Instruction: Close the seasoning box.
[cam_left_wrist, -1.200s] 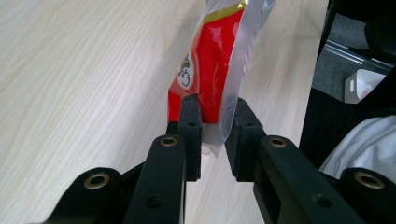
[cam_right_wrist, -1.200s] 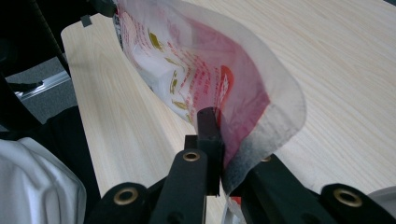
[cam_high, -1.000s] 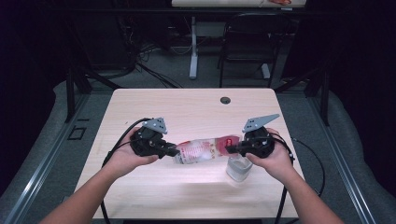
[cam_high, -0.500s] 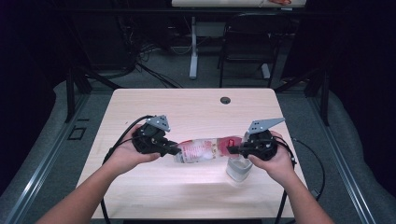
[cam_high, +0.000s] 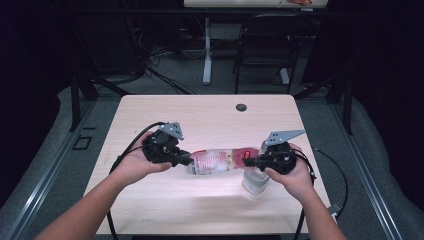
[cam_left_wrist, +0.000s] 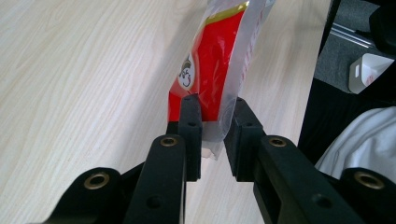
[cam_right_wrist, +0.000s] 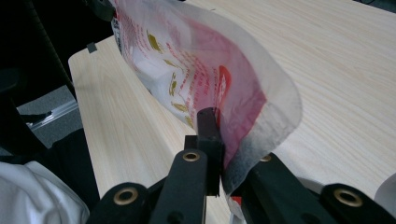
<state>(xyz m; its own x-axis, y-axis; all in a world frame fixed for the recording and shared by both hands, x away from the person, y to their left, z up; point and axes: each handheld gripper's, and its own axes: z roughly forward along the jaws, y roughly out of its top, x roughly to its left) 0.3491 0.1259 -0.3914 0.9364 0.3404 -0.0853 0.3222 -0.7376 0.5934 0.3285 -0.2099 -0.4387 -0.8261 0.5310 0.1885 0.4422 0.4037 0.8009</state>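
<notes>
Little changed vs a sec ago: red-and-clear plastic snack pouch (cam_high: 220, 161) stayed above light wooden counter (cam_high: 210, 115), left hand-held gripper (cam_high: 186, 161) & right hand-held gripper (cam_high: 251, 162) each clamped on an end; white cup (cam_high: 254, 182) prob. its target.

One plastic bag (cam_high: 220, 161), one white cup (cam_high: 255, 182), two tongs.

A red-and-white plastic pouch (cam_high: 220, 161) hangs stretched lengthwise above the table's near half, pinched at both ends.

High view: above the table (cam_high: 150, 115), looking forward and down.
Gripper views: close along jaws; both share the bag (cam_high: 220, 161) (cam_left_wrist: 210, 60) (cam_right_wrist: 196, 70).
</notes>
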